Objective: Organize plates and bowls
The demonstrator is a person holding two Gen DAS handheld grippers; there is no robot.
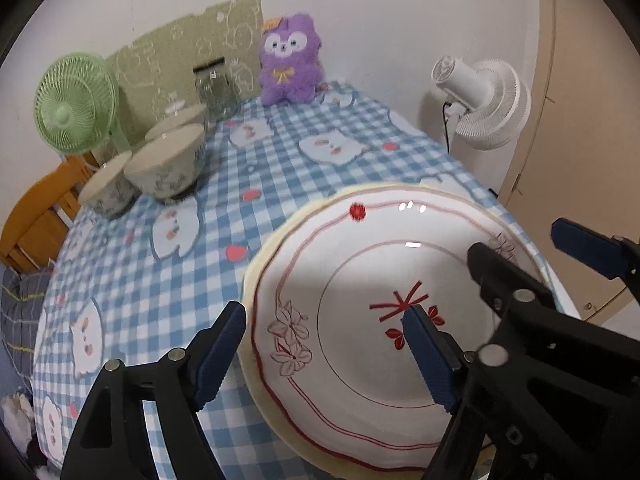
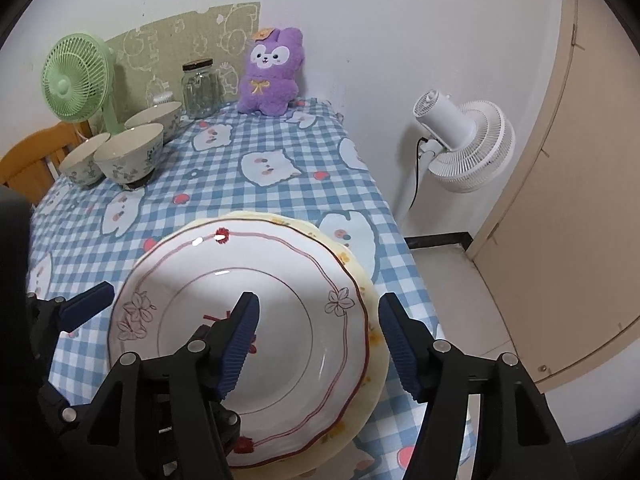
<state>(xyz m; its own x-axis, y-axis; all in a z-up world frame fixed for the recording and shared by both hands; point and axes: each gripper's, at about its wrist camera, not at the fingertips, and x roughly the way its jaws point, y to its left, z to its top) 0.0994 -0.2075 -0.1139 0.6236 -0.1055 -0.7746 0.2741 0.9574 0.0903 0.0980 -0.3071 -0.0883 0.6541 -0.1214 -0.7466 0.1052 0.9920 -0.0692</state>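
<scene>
A white plate with red trim (image 1: 360,264) (image 2: 280,272) lies on top of a cream plate (image 1: 256,264) (image 2: 360,268) at the near end of the checked tablecloth. My left gripper (image 1: 324,356) is open and straddles the white plate's left rim, pads clear of it. On the right rim my right gripper (image 2: 320,346) stands open the same way, one finger over the plate's well and one outside the rim. Three patterned bowls (image 1: 168,164) (image 2: 132,156) stand upright in a cluster at the far left of the table.
Behind the bowls stand a green fan (image 1: 72,104), a glass jar (image 1: 216,92) and a purple plush toy (image 1: 288,60) against the wall. A white fan (image 2: 468,144) stands on the floor off the table's right edge, a wooden chair (image 2: 32,156) at the left.
</scene>
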